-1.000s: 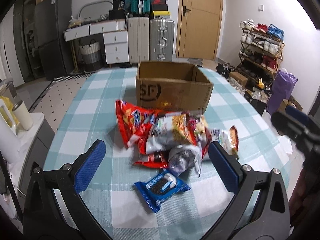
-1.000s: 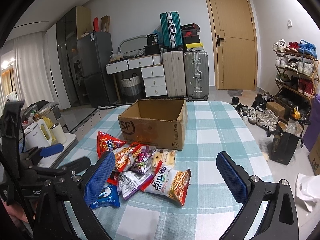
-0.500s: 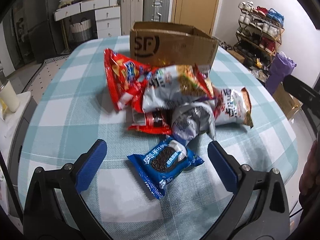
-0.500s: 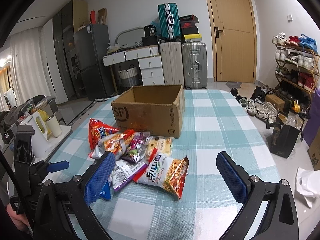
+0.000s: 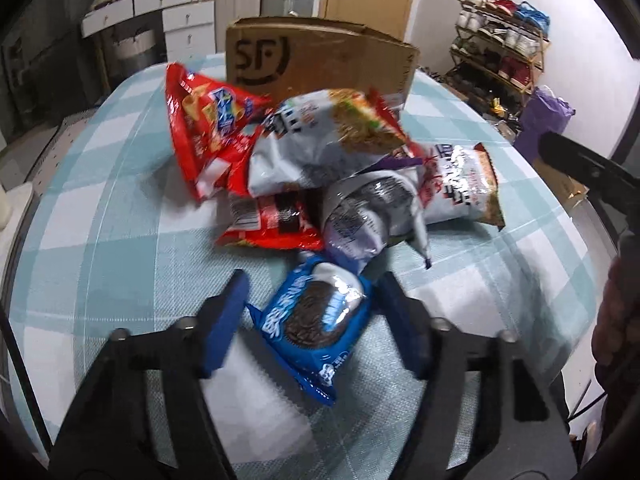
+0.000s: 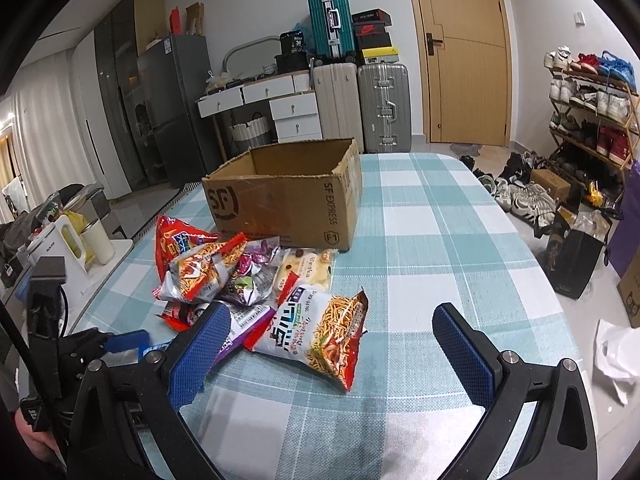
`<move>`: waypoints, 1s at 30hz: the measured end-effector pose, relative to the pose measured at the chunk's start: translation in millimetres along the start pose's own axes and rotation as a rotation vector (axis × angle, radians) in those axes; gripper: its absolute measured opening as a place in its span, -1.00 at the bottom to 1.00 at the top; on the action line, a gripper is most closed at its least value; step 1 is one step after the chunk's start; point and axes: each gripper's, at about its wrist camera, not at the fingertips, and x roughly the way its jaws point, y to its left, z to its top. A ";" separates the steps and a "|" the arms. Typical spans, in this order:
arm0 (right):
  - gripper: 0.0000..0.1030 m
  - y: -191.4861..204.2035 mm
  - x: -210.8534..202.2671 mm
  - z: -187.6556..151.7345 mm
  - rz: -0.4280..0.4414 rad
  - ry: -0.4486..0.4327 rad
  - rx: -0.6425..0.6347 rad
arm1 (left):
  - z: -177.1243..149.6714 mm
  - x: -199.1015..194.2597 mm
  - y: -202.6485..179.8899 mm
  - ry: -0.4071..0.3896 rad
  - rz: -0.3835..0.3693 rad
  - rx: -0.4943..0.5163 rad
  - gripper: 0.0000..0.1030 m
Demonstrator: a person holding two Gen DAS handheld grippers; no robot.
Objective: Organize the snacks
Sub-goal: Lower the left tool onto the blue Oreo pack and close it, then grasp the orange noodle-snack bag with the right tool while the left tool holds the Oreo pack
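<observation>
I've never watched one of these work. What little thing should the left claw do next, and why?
Probably close on the blue cookie pack. The left claw is open with a finger on each side of that pack, which lies alone at the near edge of the snack pile, so nothing else should get pinched. The box behind the pile is open on top, ready to receive it. The right claw is open and holds nothing.

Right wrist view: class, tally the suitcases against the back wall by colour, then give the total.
Teal suitcase: 1
Cream suitcase: 1
Silver suitcase: 1
Total: 3
</observation>
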 end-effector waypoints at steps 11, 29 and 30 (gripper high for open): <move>1.00 -3.2 7.0 -5.4 0.007 0.026 0.007 | 5.9 10.0 9.2 0.008 -0.090 -0.001 -0.25; 1.00 -15.4 26.1 -13.4 0.036 0.098 0.071 | -12.7 -18.1 11.7 0.002 -0.111 -0.021 -0.25; 1.00 -15.4 28.4 -13.2 0.039 0.101 0.071 | -12.5 -19.2 12.2 -0.002 -0.107 -0.021 -0.25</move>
